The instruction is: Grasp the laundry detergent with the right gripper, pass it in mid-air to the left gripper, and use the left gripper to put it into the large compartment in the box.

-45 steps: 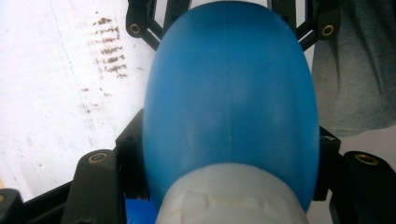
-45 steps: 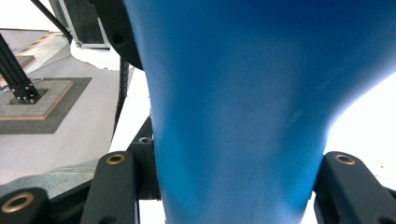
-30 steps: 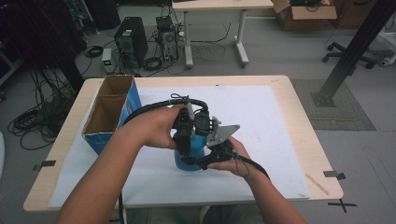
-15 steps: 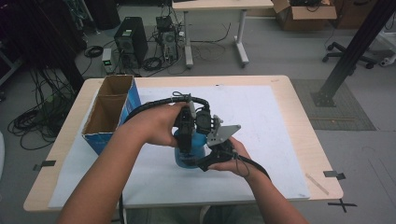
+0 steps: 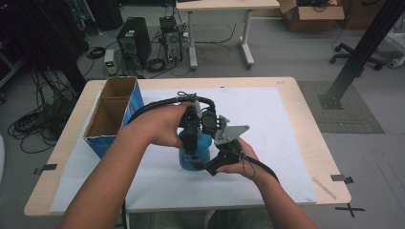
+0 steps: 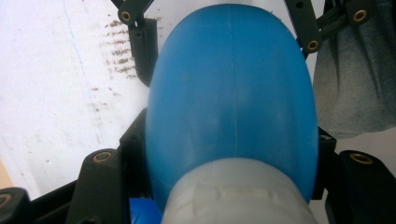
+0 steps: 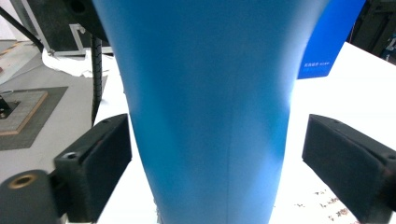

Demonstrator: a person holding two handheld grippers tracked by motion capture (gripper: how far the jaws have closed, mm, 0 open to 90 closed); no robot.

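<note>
A blue plastic bottle (image 5: 196, 155) with a grey cap (image 6: 233, 200) stands upright on the white sheet (image 5: 272, 119) mid-table. My left gripper (image 5: 192, 136) comes down on it from above, and its jaws are shut on the cap and neck (image 6: 231, 149). My right gripper (image 5: 206, 164) reaches in low from the right. In the right gripper view its open jaws sit on either side of the bottle's body (image 7: 210, 116), with a gap showing on the right side. The right gripper's fingers (image 6: 140, 42) flank the bottle's base in the left gripper view.
An open cardboard box with blue sides (image 5: 112, 114) stands at the table's left; its blue wall (image 7: 331, 42) shows behind the bottle. The wooden table edge (image 5: 315, 124) lies beyond the sheet. Cables, computers and a desk sit on the floor behind.
Both hands and the bottle have barely shifted; neither grip has visibly changed.
</note>
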